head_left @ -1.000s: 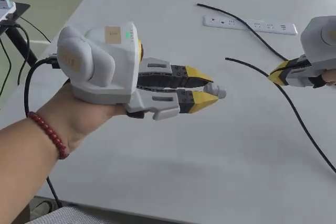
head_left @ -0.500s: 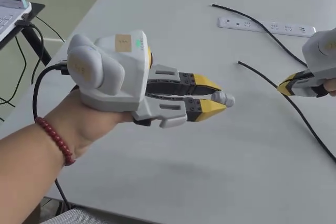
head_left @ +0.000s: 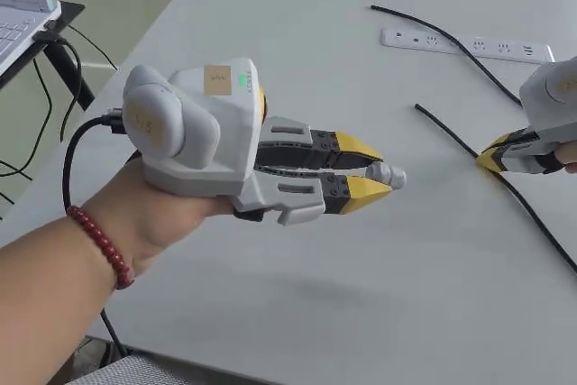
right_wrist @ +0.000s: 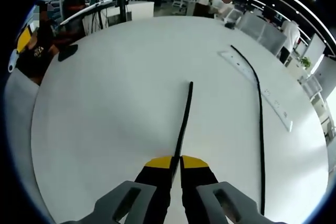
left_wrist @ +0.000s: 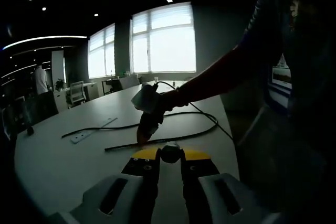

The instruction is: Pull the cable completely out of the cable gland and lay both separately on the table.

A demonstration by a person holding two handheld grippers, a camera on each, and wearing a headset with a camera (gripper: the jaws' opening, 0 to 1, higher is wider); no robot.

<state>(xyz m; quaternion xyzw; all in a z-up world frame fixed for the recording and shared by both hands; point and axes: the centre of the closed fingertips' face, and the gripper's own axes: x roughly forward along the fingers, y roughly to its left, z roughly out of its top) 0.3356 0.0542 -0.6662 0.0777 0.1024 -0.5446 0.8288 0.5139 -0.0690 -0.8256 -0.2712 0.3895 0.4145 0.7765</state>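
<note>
My left gripper (head_left: 379, 173) hovers above the white table, shut on the small grey cable gland (head_left: 386, 173), which shows between the yellow tips in the left gripper view (left_wrist: 169, 153). The black cable (head_left: 451, 132) is free of the gland and lies on the table to the right. My right gripper (head_left: 487, 158) is low at the table and shut on the cable (right_wrist: 184, 119), whose free end points away from the jaws. In the left gripper view the right gripper (left_wrist: 143, 137) is seen touching down on the cable (left_wrist: 157, 142).
A white power strip (head_left: 469, 44) lies at the far side of the table (head_left: 297, 42), with a second black cable (head_left: 442, 33) running across it. A laptop (head_left: 22, 15) on a stand is off the table's left edge. Other people stand in the room's background.
The right gripper has sunk a little towards the table with the cable. The left gripper keeps the gland and has hardly moved; the head camera has shifted.
</note>
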